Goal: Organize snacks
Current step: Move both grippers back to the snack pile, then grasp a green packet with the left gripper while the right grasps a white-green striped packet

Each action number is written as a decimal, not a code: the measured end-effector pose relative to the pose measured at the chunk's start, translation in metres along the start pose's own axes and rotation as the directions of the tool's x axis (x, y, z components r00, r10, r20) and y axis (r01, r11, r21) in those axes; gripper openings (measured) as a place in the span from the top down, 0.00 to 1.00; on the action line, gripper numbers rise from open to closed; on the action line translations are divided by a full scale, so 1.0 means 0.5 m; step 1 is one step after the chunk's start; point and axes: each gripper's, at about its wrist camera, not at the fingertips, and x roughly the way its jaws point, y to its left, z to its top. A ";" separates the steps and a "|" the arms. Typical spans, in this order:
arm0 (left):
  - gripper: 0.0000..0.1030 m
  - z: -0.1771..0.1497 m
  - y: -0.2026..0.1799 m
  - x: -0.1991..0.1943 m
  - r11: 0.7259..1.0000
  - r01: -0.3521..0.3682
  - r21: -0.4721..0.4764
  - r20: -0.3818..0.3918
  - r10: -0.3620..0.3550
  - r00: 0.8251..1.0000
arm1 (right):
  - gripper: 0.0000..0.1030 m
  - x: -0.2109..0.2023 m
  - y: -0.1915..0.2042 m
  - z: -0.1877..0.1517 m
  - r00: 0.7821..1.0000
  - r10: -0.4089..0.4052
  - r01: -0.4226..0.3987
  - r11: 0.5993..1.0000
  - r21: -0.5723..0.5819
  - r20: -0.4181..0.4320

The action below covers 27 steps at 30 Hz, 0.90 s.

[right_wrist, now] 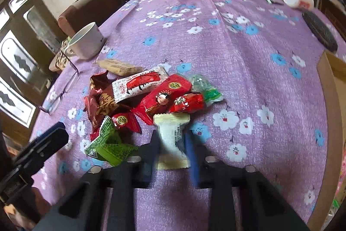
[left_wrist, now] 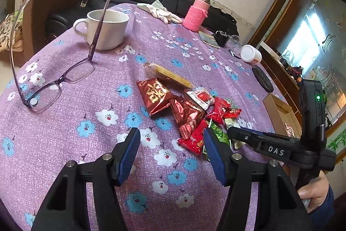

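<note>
Purple cloth with blue and white flowers covers the bench [right_wrist: 248,70], and the pile of snacks [right_wrist: 151,99] lies on it, which I take as my landmark. My right fingers [right_wrist: 172,151] are closed on a pale cream wrapper [right_wrist: 173,140] at the near edge of the pile; the picture is blurred there, but both blue pads press against its sides, and its far end touches a red packet with a cartoon face [right_wrist: 162,99]. Just left of the cream wrapper lies a green packet [right_wrist: 108,146]. On the far side of the pile sit a white and red sachet [right_wrist: 138,84] and a long biscuit bar [right_wrist: 119,67], with dark red foil bags [right_wrist: 103,103] on its left side.

My left fingers [left_wrist: 172,153] stand wide apart above the cloth at the near left of the pile, gripping nothing; the right-hand pad is just beside a red packet [left_wrist: 192,139] at the pile's edge.

Beyond the pile to the left stands a white mug [left_wrist: 106,29], and a pair of glasses [left_wrist: 54,79] lies upside down, one arm rising in front of the mug. Far behind the pile stands a pink knitted bottle [left_wrist: 195,16], with a pale glove [left_wrist: 162,11] to its left.
</note>
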 end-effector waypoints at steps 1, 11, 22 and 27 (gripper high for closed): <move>0.42 0.000 0.000 0.001 1.000 0.001 0.000 -0.002 -0.001 1.000 | 0.76 -0.003 0.003 -0.003 1.000 -0.002 0.002 1.000 -0.010 0.014; 0.42 0.005 0.006 -0.002 1.000 -0.001 -0.019 0.019 0.001 1.000 | 0.77 -0.027 0.056 -0.056 0.937 0.349 -0.348 0.923 -0.164 -0.020; 0.42 -0.021 -0.052 -0.018 0.996 0.053 0.071 -0.050 -0.050 0.998 | 0.77 -0.041 -0.021 -0.047 0.984 0.130 -0.120 0.989 -0.082 0.123; 0.45 -0.061 -0.107 -0.005 0.982 -0.015 0.189 -0.094 0.033 0.995 | 0.77 -0.029 -0.037 -0.040 0.990 0.099 -0.095 0.995 -0.041 0.105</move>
